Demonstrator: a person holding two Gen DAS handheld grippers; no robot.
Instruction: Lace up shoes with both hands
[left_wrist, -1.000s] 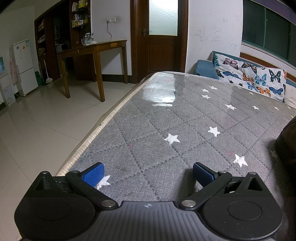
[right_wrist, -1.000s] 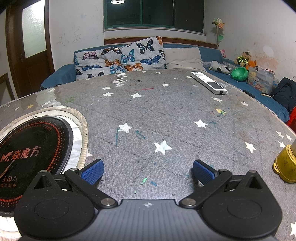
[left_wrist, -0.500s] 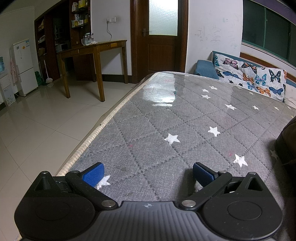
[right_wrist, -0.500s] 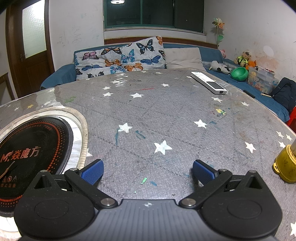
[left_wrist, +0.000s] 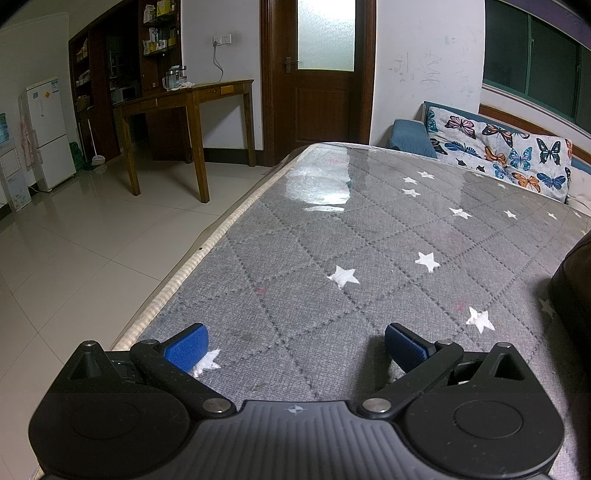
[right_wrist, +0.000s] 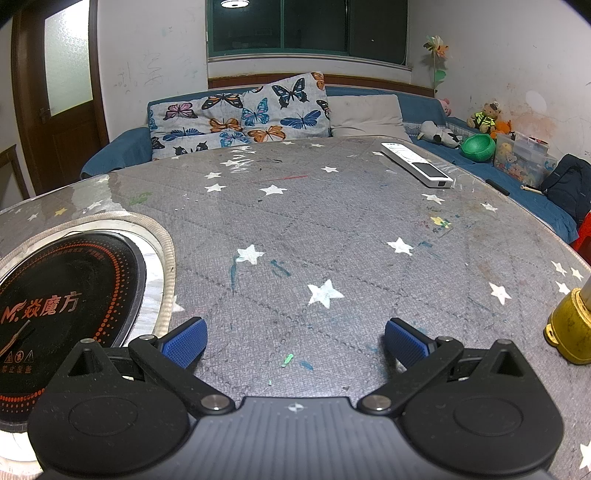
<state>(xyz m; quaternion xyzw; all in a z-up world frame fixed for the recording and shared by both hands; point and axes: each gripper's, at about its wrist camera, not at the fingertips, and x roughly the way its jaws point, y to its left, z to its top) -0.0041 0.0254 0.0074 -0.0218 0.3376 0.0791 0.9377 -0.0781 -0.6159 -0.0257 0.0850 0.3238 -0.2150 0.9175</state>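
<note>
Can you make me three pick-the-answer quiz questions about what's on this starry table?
1. Where is the black round cooktop?
A. left of the right tool
B. beside the white remote
C. on the sofa

2. What colour are the pads on the right tool?
A. red
B. blue
C. green

3. How is the left tool right now?
A. shut on a shoelace
B. shut on nothing
C. open, holding nothing

Answers: 1 A, it sits set into the table at the left edge of the right view. 2 B, both pads are bright blue. 3 C, its pads stand wide apart with only tablecloth between them.
</note>
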